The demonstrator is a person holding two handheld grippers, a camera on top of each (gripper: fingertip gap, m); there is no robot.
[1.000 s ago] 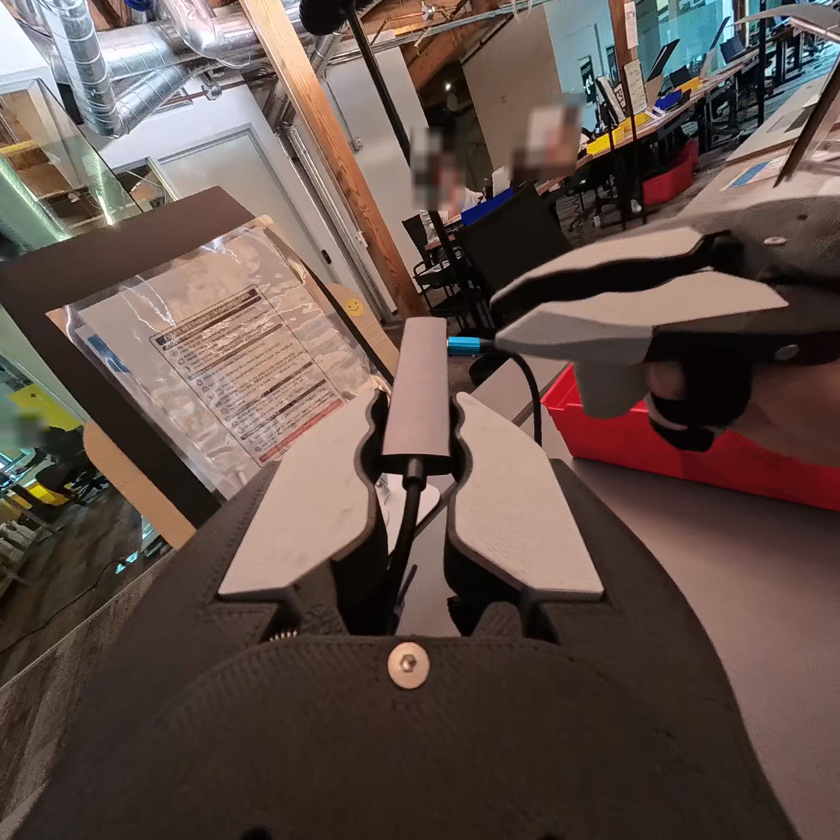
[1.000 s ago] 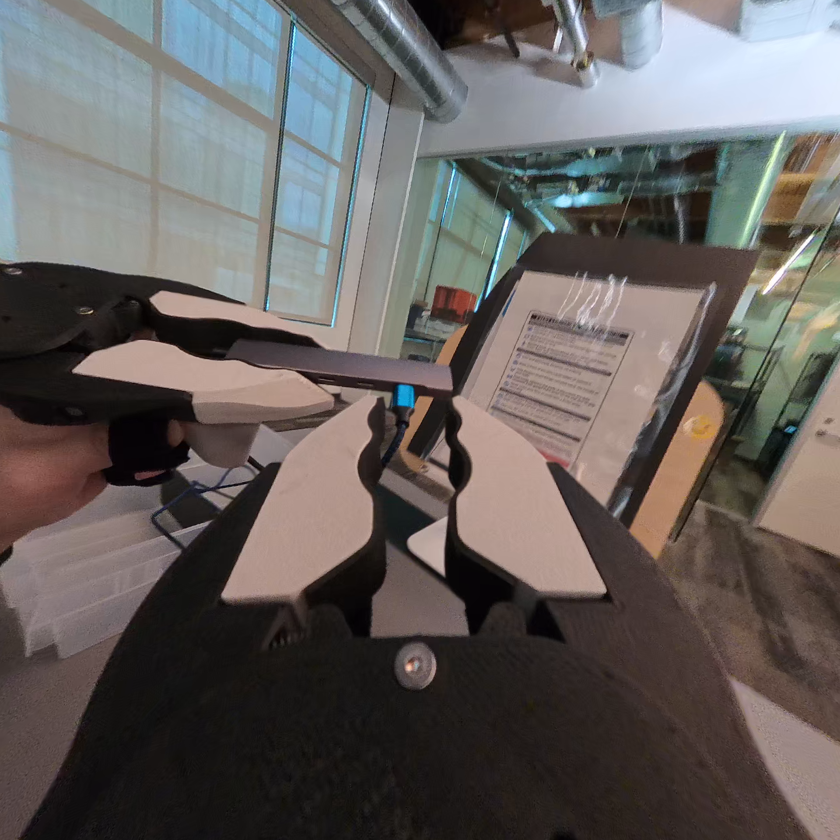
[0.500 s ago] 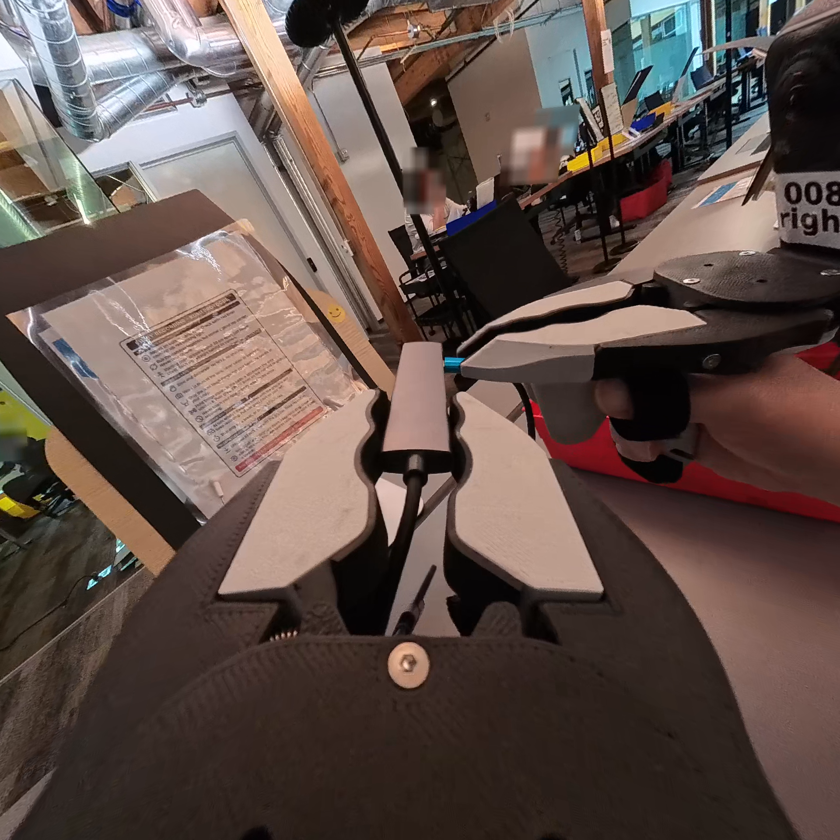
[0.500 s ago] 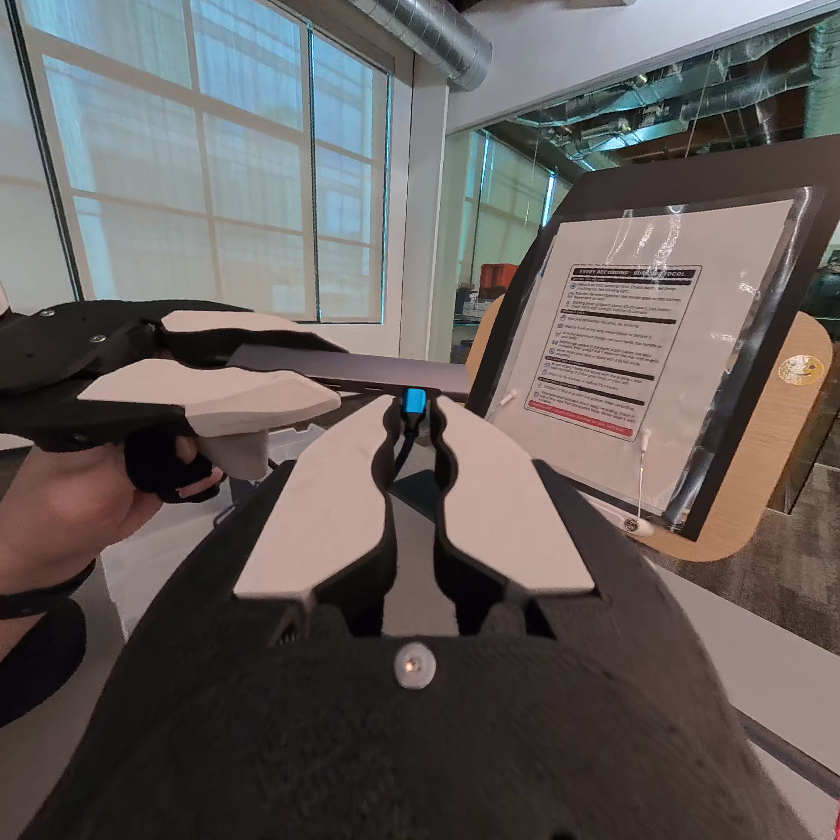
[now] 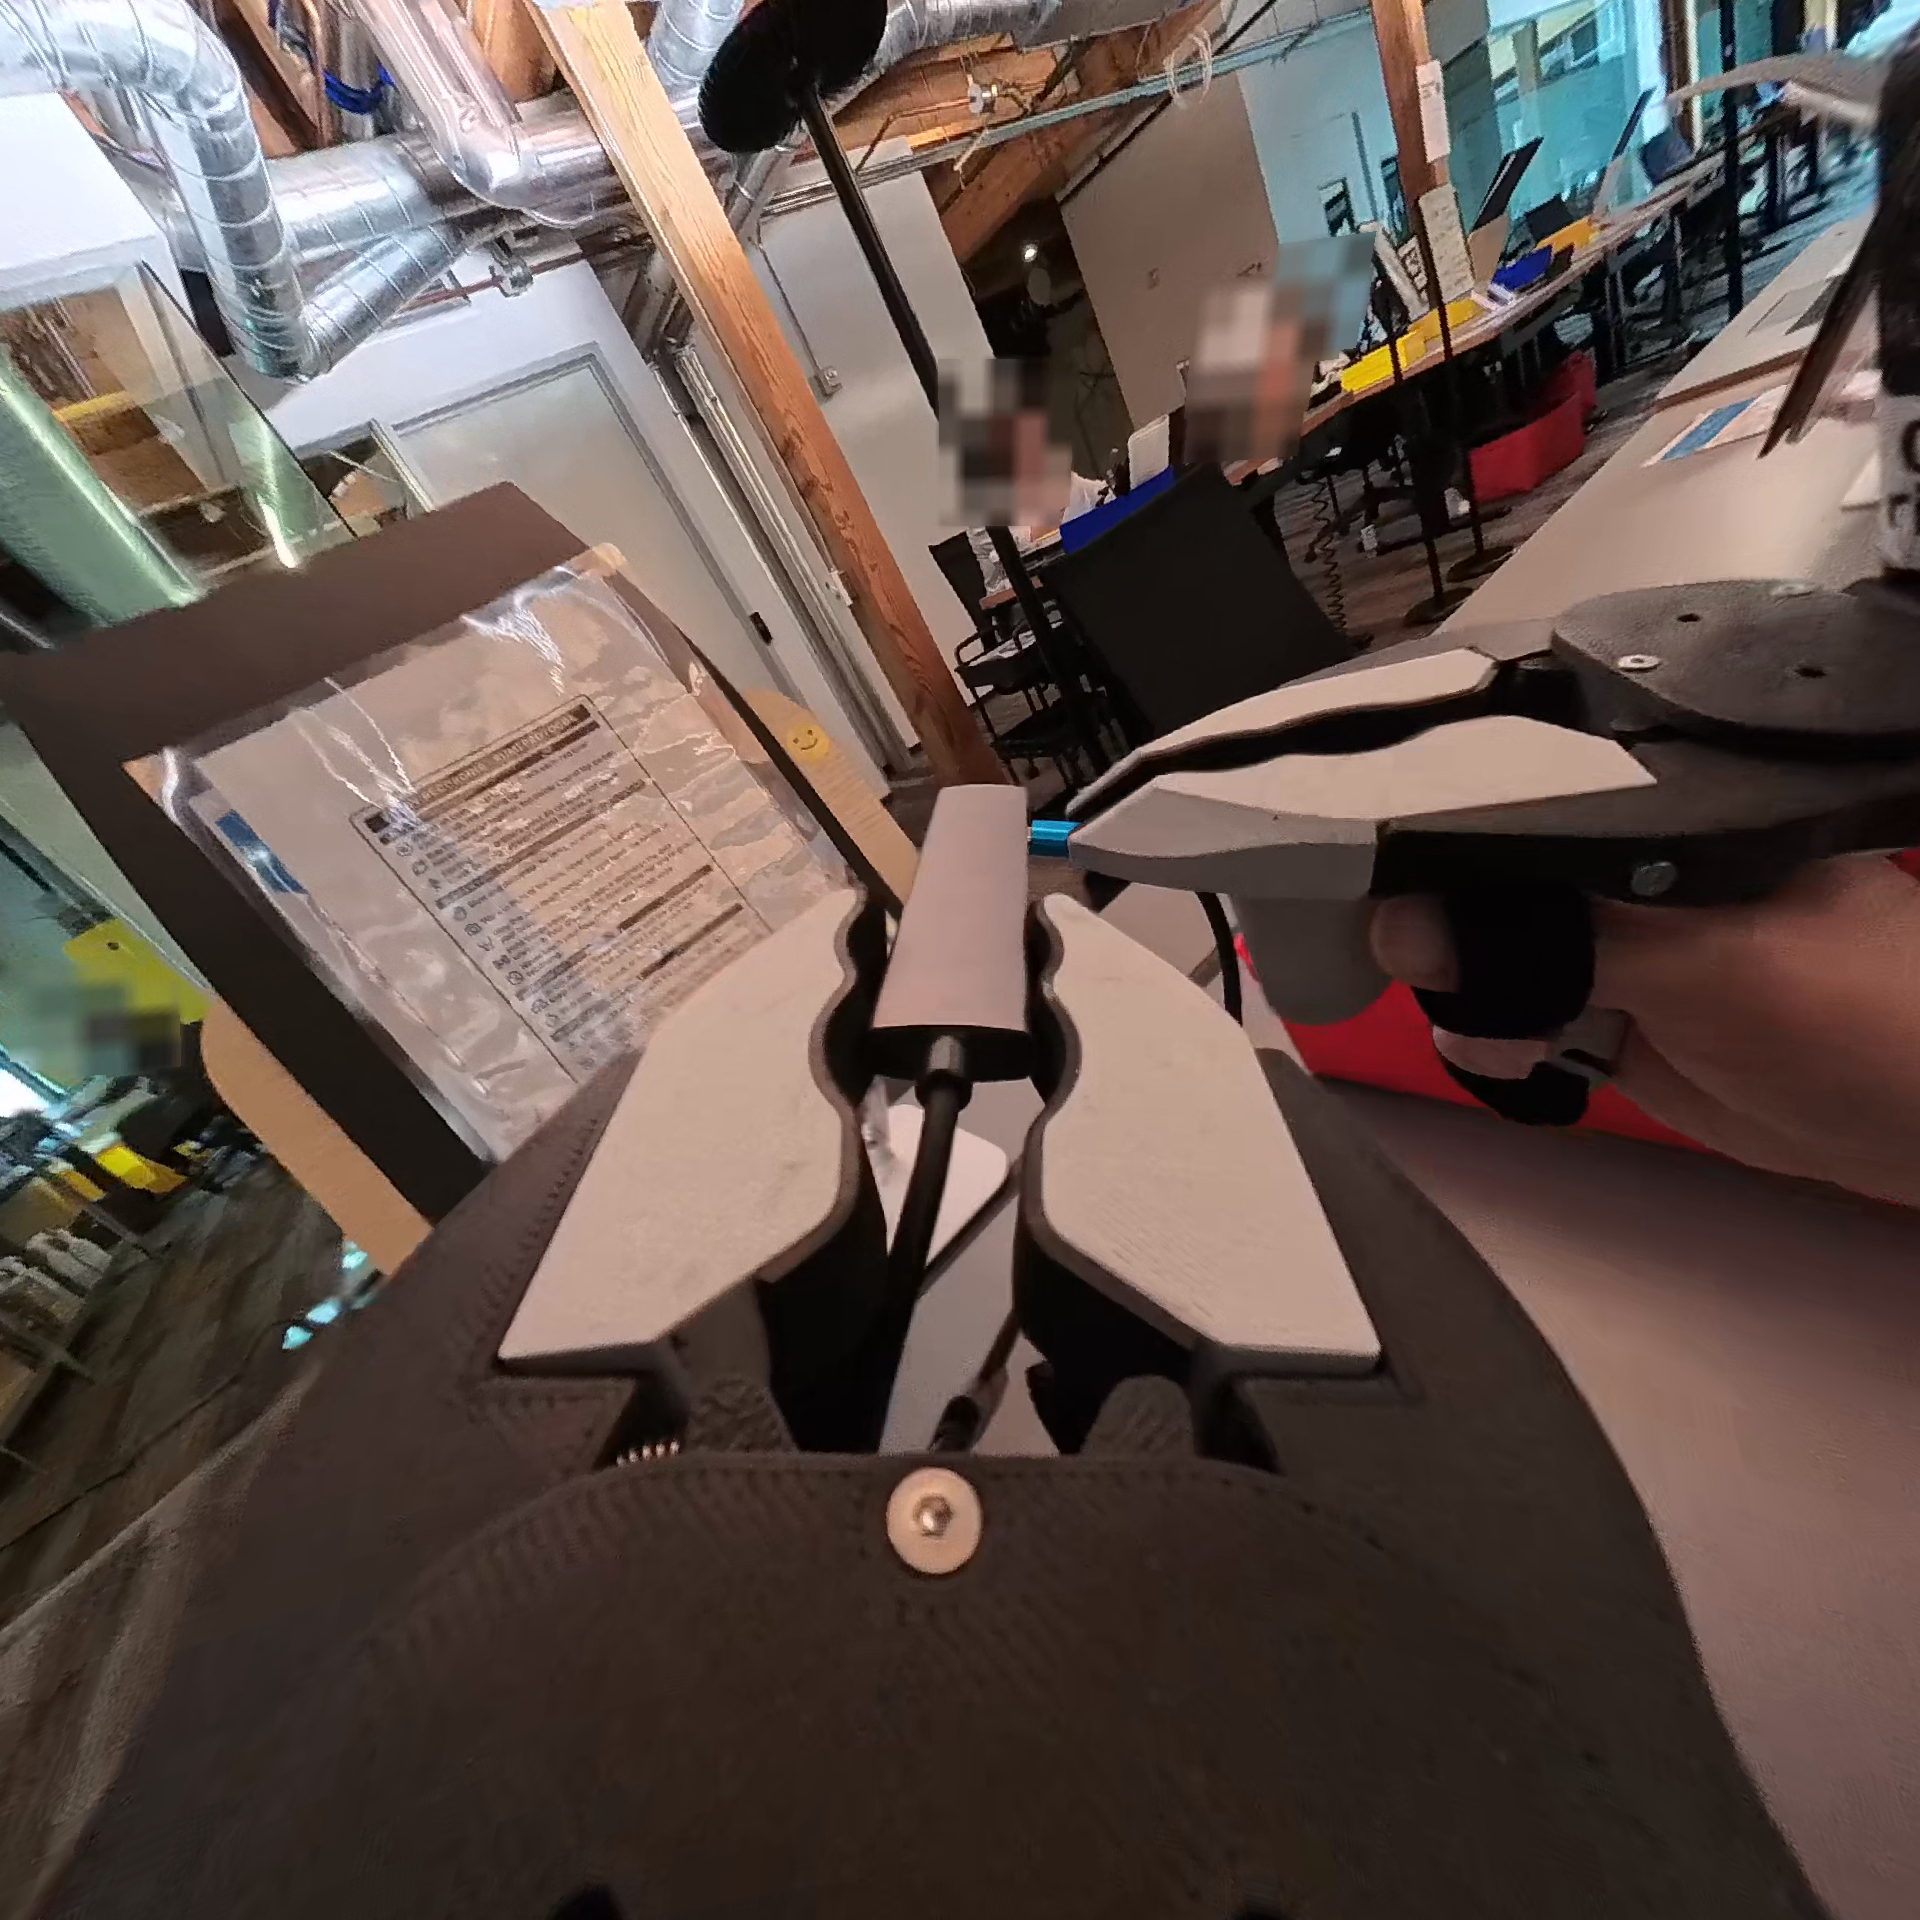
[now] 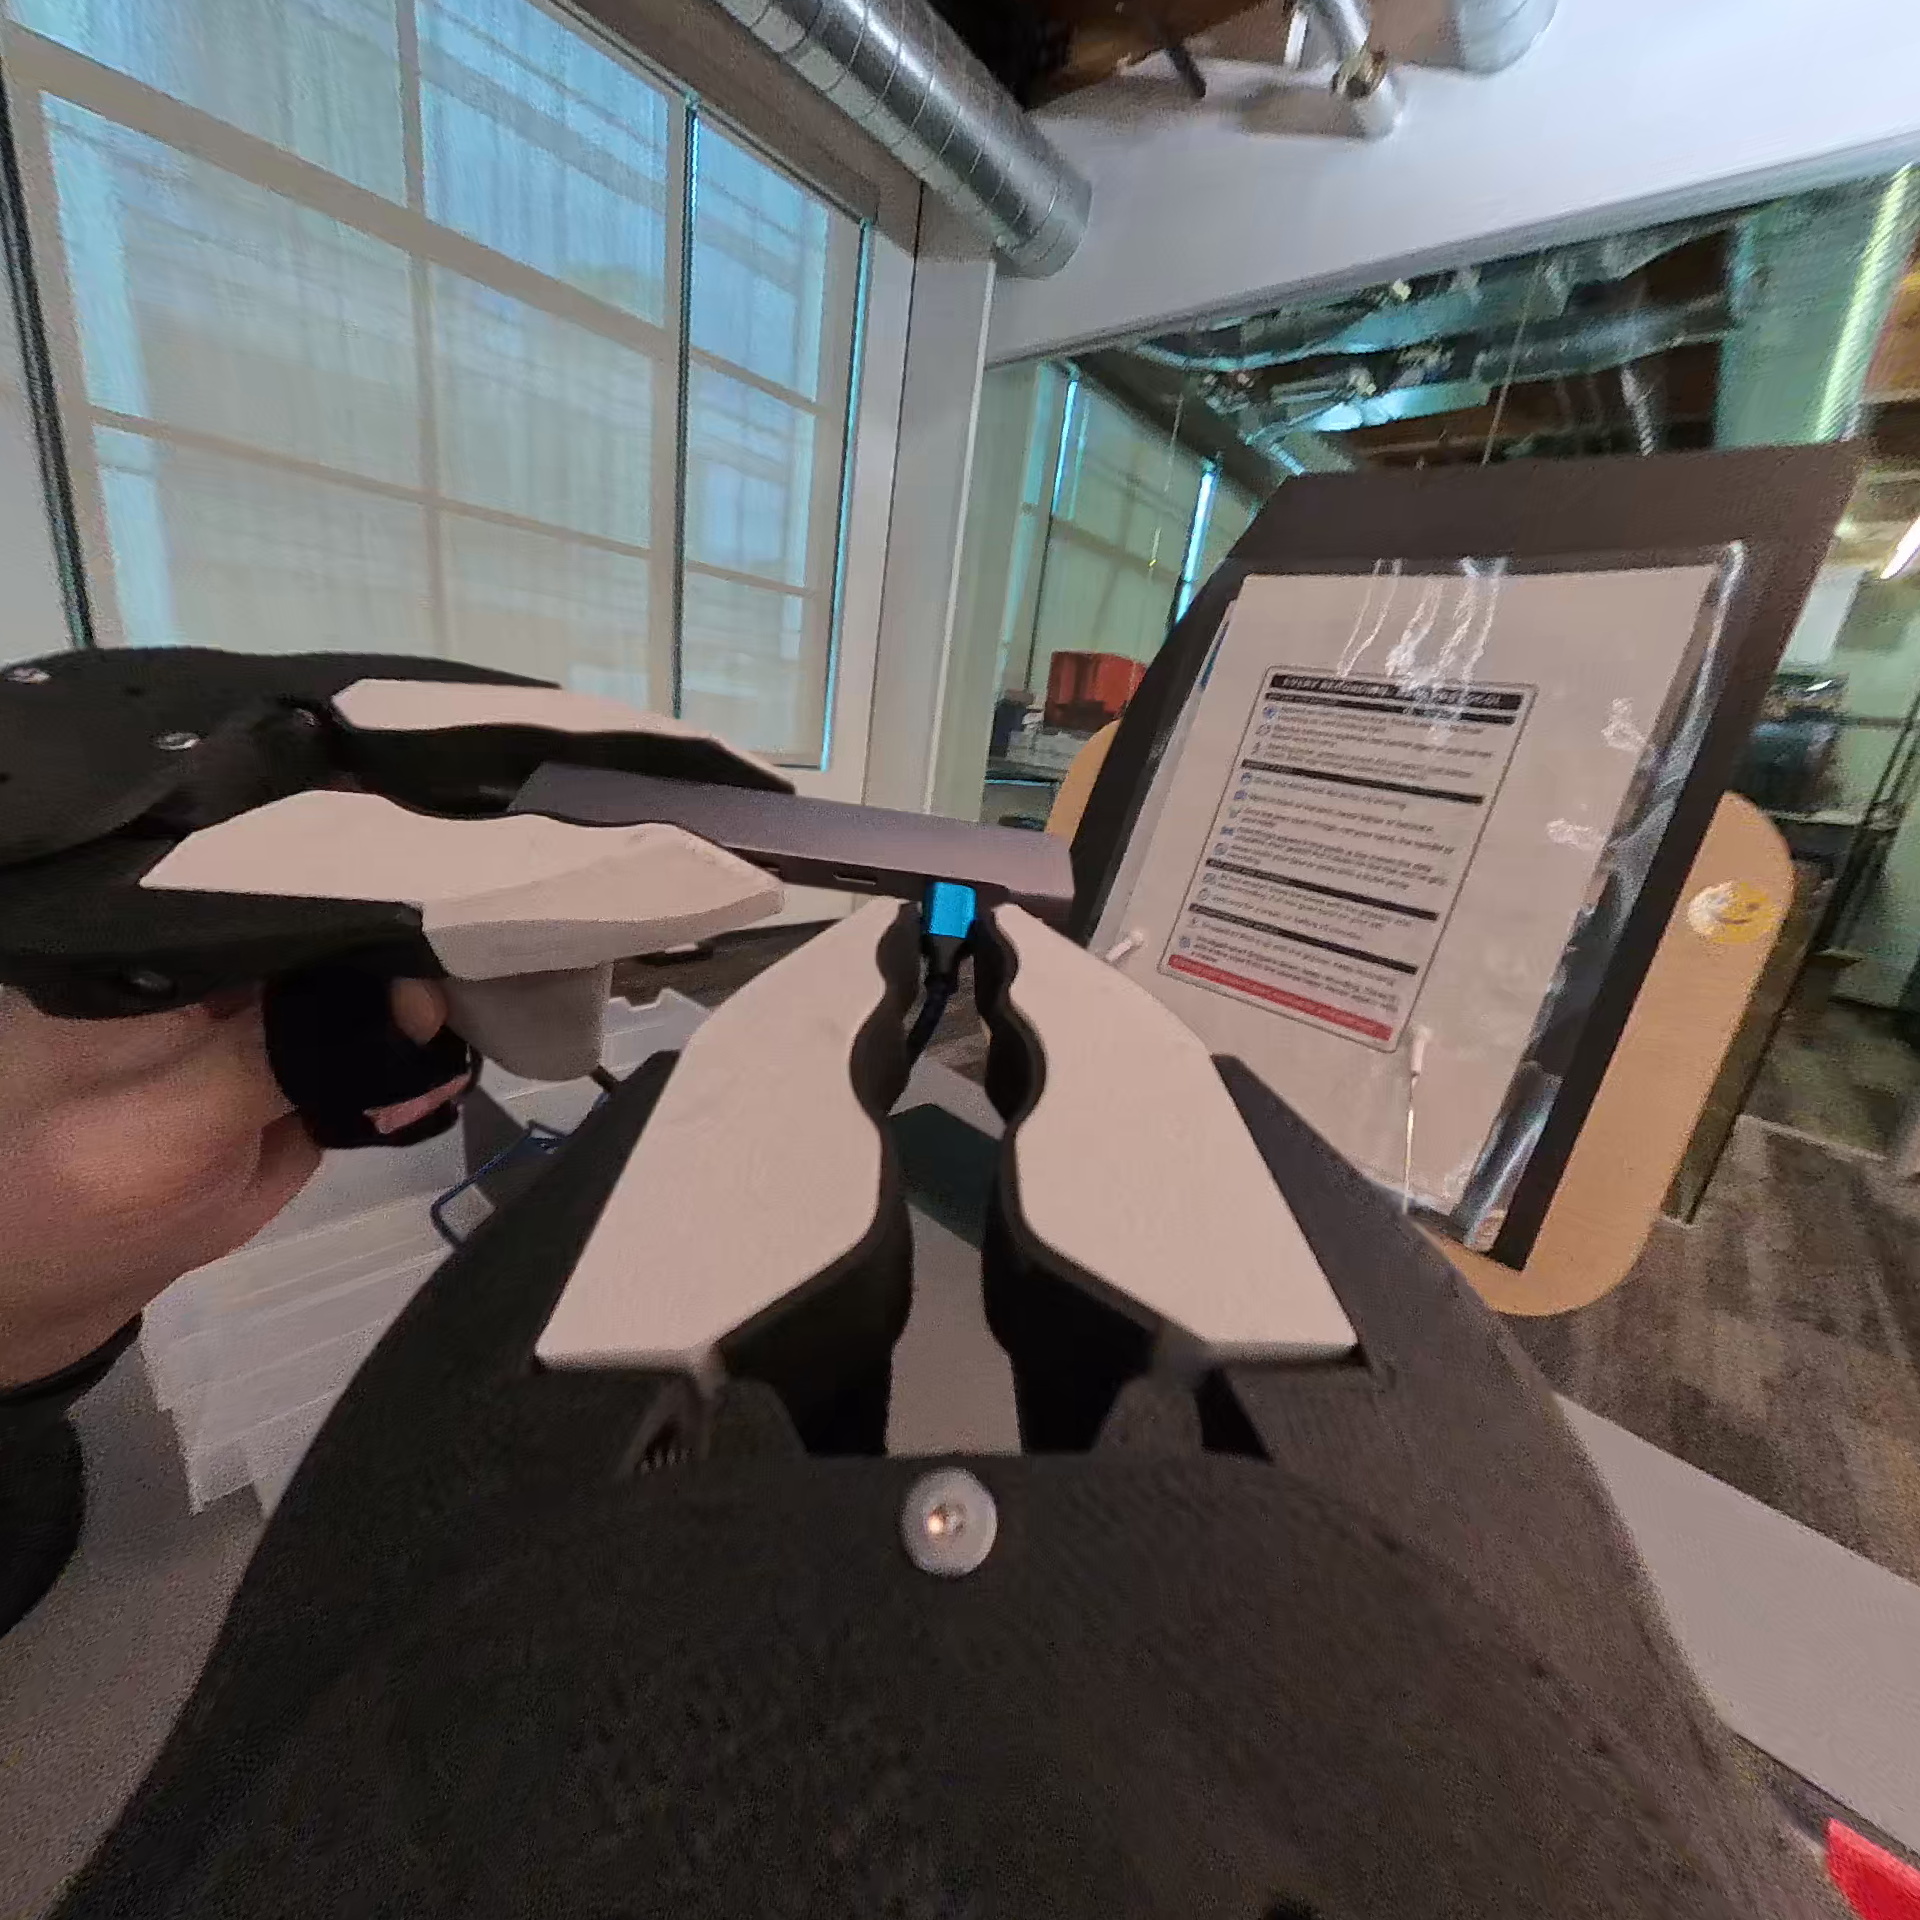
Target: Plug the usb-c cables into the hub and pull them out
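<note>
- One grey hub point(image 5: 966, 914), one blue-tipped cable point(image 6: 948, 914), two claws, and one black cord point(image 5: 925, 1174) running out of the hub's near end.
- The left claw point(image 5: 948, 935) is closed narrowly on the hub's near end, a finger pressed to each long side; the hub sticks straight out ahead of it, held level above the table point(image 5: 1662, 1403).
- The right claw point(image 6: 940, 925) is pinched nearly shut on the cable's blue plug, whose tip sits in a port on the hub's side, just ahead of the fingertips.
- The cable drops away below the right claw.
- The right claw comes in from the left claw's right, crosswise to the hub, gripped from below by a hand point(image 5: 1704, 1029).
- A hand point(image 6: 125, 1164) grips the left claw's handle the same way.
- A sheet in a plastic sleeve point(image 6: 1382, 862) stands on a dark board beyond both claws.
</note>
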